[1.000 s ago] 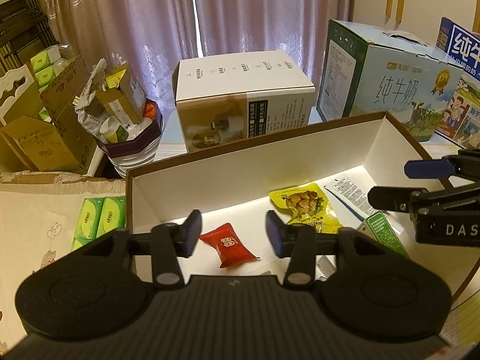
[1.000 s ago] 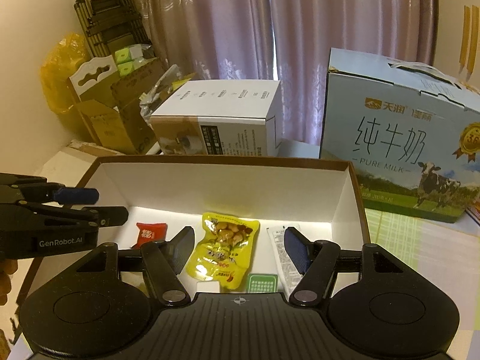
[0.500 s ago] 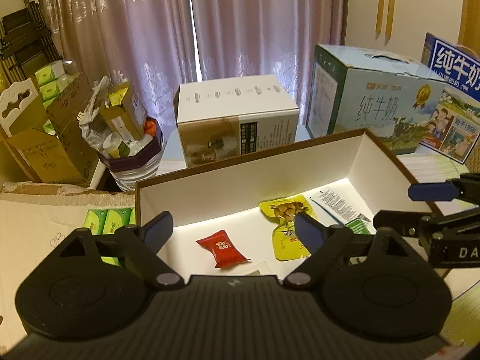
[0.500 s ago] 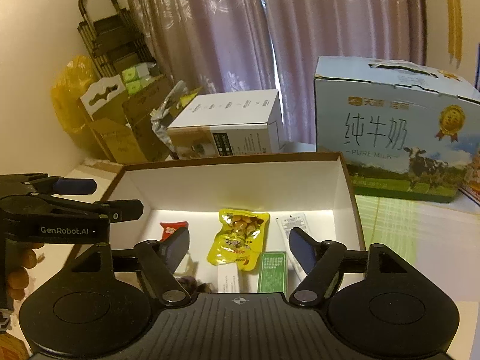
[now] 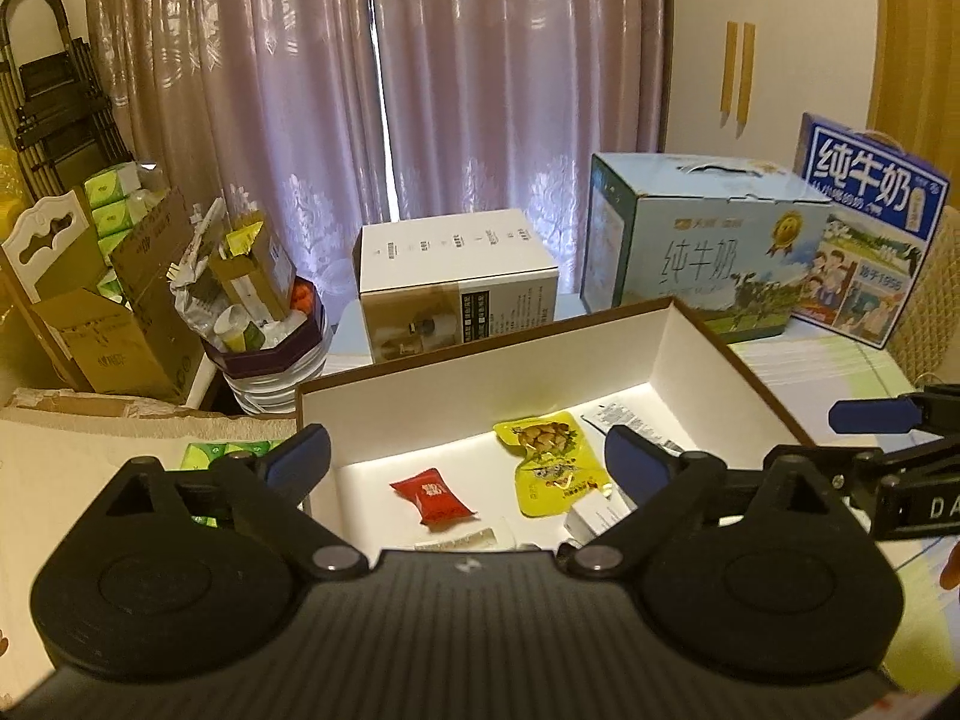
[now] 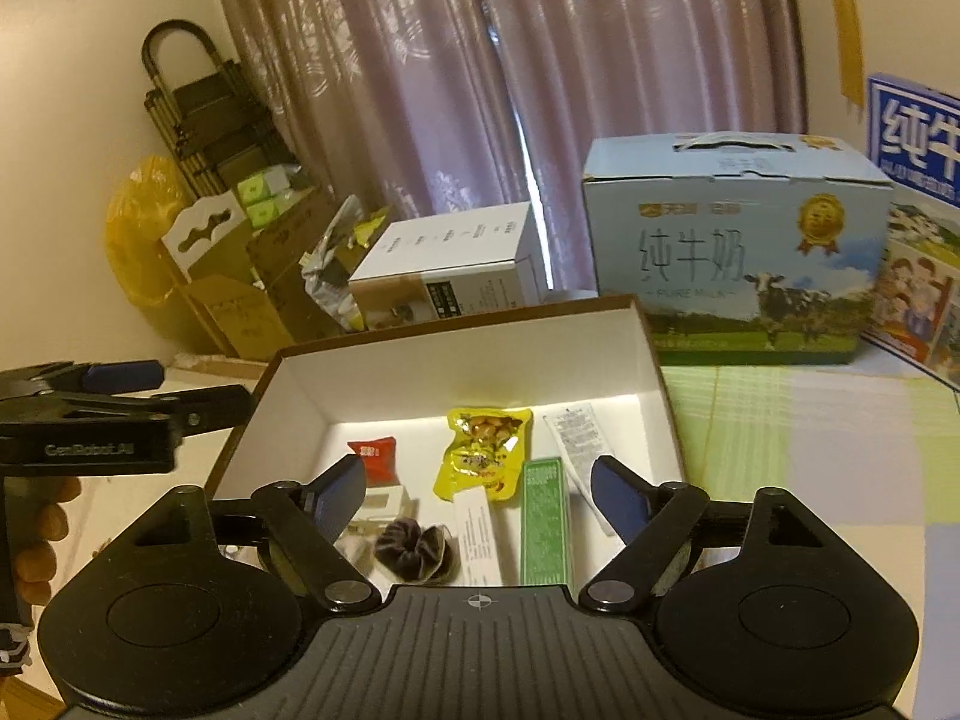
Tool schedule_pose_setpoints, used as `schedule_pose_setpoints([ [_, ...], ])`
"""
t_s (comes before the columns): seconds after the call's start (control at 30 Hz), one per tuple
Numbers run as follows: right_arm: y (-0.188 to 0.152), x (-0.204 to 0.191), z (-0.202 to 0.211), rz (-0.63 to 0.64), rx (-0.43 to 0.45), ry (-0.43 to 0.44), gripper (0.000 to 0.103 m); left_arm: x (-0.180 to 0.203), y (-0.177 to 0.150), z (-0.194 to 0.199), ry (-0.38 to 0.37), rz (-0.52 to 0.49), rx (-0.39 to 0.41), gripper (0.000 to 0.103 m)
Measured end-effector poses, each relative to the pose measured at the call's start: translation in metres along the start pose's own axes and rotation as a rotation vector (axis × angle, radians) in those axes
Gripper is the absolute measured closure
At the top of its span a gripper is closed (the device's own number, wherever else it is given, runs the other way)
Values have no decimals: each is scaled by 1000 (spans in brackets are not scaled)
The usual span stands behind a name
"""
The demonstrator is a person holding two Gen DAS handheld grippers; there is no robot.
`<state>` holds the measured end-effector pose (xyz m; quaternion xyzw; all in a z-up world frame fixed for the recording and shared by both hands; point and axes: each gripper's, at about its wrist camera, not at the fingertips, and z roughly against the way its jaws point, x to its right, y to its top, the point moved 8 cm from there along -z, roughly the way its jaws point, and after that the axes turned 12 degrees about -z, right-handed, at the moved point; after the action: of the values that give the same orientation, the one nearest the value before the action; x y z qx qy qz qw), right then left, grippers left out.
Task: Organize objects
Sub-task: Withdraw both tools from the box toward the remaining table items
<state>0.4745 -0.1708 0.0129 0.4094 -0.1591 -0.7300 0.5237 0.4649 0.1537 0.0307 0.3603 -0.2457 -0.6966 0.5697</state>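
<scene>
1. Left wrist view: the left gripper (image 5: 468, 456) hangs over the near edge of an open shallow box (image 5: 480, 381) with white inner walls. Its jaws are spread wide, have just been opening, and nothing sits between them.
2. On the box floor lie a red candy (image 5: 433, 495), a yellow snack pouch (image 5: 555, 462) just right of it, and a white sachet (image 5: 624, 417) toward the right wall.
3. The right gripper (image 5: 864, 438) shows at the right edge, by the box's right rim.
4. Behind the box stand a white carton (image 5: 456, 276) and a blue milk carton (image 5: 702, 252), before a curtain (image 5: 372, 78).
5. Right wrist view: the right gripper (image 6: 478, 495) hovers above the box's near end, jaws spread and just been opening, gripping nothing.
6. Below it lie a green packet (image 6: 544, 519), a white packet (image 6: 477, 531), and a dark wrapped sweet (image 6: 411, 546); the candy, pouch and sachet lie nearer the far wall.
7. The left gripper (image 6: 180, 393), held in a hand (image 6: 39, 531), hovers at the box's left rim.
8. The tabletop (image 6: 810, 438) right of the box has a green-striped cover.
</scene>
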Motion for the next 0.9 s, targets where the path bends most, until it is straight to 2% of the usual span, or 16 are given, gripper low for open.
schedule_pose_setpoints([
  [0.23,-19,6,32,-1,6,-11,24,9,-17,34,-10,15,19,6],
  [0.47,-46,11,57,33,5,-40,24,22,-42,60,-39,48,5,6],
  [0.9,-106,35,82,16,-69,-106,24,56,-104,80,-93,68,-93,6],
])
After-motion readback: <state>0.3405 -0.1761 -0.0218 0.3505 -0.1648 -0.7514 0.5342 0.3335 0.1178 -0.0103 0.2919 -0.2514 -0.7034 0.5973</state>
